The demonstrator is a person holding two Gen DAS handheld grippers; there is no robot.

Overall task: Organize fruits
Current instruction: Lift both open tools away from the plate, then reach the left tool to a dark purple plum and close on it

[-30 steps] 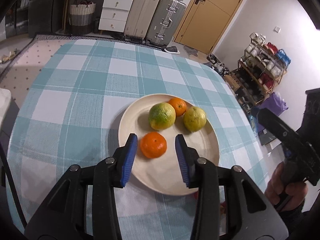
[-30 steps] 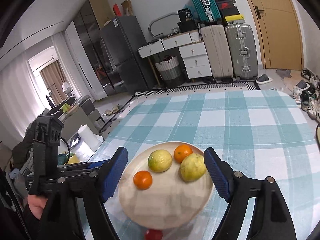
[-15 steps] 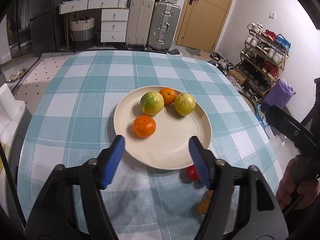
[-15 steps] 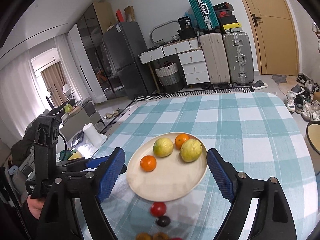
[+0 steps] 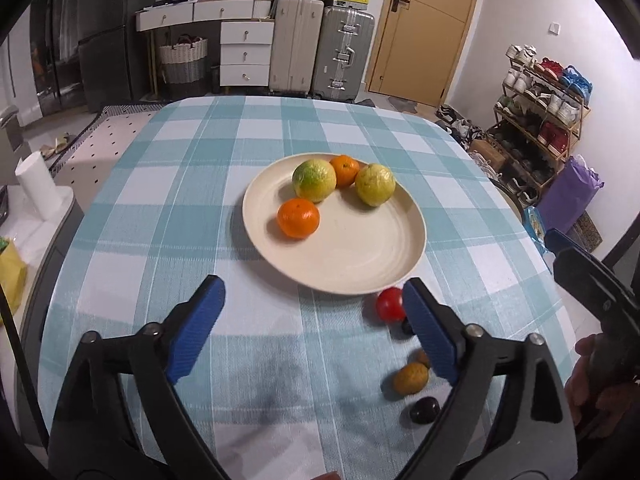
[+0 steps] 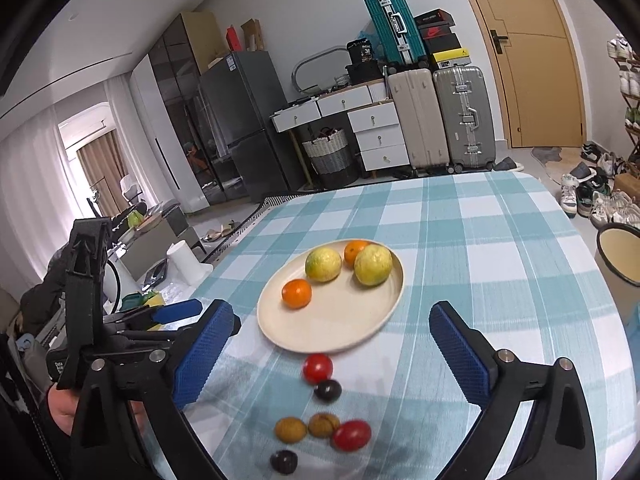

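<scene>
A cream plate (image 5: 360, 256) (image 6: 344, 320) on the checked tablecloth holds two oranges (image 5: 299, 217) (image 5: 346, 169) and two yellow-green citrus fruits (image 5: 314, 180) (image 5: 375, 189). Near its front rim lie a red tomato (image 5: 389, 305) (image 6: 317, 368), a dark grape (image 6: 327, 390), two brown fruits (image 6: 291, 429) (image 6: 323, 424), a second tomato (image 6: 352, 435) and another dark grape (image 6: 283, 461). My left gripper (image 5: 314, 326) is open and empty, short of the plate. My right gripper (image 6: 332, 354) is open and empty above the small fruits.
The right gripper's body shows at the right edge of the left wrist view (image 5: 592, 280). The left gripper's body shows at the left of the right wrist view (image 6: 120, 320). A paper roll (image 5: 38, 184) stands left of the table. A cream bowl (image 6: 620, 254) sits beyond the right edge.
Both grippers have drawn back from the plate. The left jaws have opened wider and no longer flank the front orange. The small fruits have come into view.
</scene>
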